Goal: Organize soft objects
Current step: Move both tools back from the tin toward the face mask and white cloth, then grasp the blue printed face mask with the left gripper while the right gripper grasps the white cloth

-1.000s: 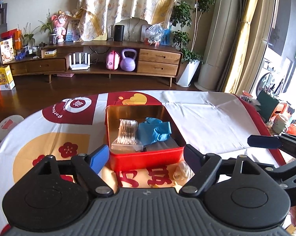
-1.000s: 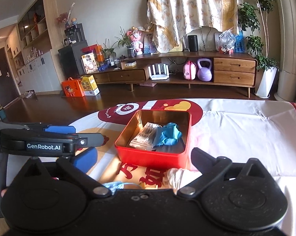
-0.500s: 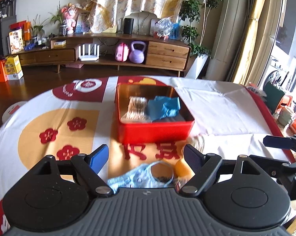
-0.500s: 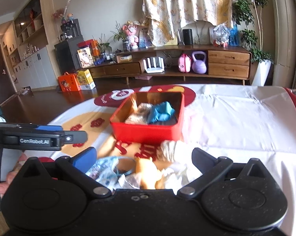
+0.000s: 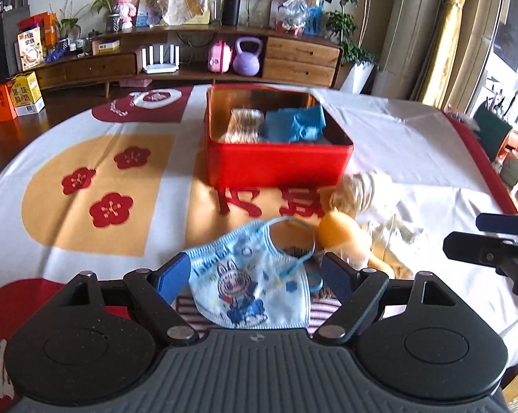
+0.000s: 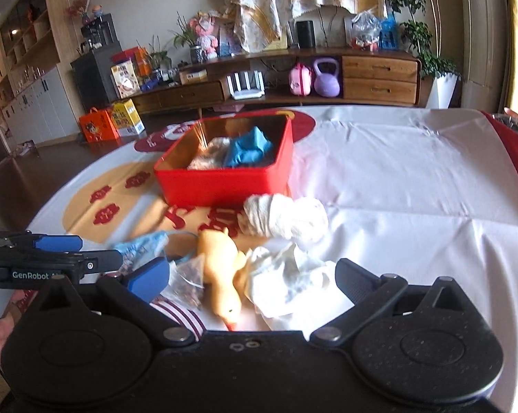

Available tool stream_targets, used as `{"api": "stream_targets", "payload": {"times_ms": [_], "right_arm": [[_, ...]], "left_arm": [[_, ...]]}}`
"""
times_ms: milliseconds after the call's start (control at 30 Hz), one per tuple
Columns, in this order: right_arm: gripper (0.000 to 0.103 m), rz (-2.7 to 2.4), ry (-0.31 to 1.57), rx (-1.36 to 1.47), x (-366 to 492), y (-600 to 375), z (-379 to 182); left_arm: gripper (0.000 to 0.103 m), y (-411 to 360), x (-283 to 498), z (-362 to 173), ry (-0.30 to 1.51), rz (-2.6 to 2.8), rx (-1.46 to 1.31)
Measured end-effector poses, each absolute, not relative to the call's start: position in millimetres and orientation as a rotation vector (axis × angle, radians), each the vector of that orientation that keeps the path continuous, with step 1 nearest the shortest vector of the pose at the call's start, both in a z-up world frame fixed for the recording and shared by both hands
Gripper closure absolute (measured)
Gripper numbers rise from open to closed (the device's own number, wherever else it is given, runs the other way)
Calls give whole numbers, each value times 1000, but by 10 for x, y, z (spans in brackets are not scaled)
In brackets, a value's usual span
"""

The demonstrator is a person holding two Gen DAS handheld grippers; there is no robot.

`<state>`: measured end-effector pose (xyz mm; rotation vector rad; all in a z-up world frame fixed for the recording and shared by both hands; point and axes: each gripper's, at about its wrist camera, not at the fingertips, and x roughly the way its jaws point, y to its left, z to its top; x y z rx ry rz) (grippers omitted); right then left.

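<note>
- Table [image 5: 414, 144] under a white cloth printed with red and yellow shapes fills the middle of both wrist views, with a living room behind it along the top of the frame.
- Red tin [image 5: 276, 165] sits open at centre frame in the left wrist view; inside it lie a blue glove [image 5: 295, 125] and a clear pack of cotton swabs [image 5: 243, 127], so part of the sorting looks done.
- Loose soft things lie in a cluster on the cloth just below the tin, not yet in it.
- White rolled cloth [image 6: 286, 216] lies nearest the tin's front wall in the right wrist view.
- Crumpled white cloth [image 6: 290, 282] lies lower, at centre bottom.
- Yellow soft duck [image 6: 221, 272] lies just left of it, touching it.
- Child's face mask [image 5: 252, 285], pale blue with a cartoon print, sits at lower centre of the left wrist view.
- Left gripper [image 5: 250, 278] stands wide, its blue pads on either side of the mask; whether they touch it I cannot tell.
- Right gripper [image 6: 252, 275] also stands wide, framing the duck and the crumpled cloth without gripping either.
- Step in hand appears to be the approach to a pick.
- Next move likely calls for closing on one item and lifting it up over the tin's wall.
</note>
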<state>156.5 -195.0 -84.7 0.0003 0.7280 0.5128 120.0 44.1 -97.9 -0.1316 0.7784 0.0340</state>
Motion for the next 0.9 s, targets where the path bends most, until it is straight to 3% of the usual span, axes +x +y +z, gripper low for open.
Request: {"api": "stream_targets", "payload": {"times_ms": [633,900], "right_arm": [[3,499,827,5,1776,-1975,-1179],[17,470,848,2,1925,-1954,-1264]], "left_arm": [[20,359,1289,-1457,899,50,-112],[20,405,1288,-1477,887,33,-126]]}}
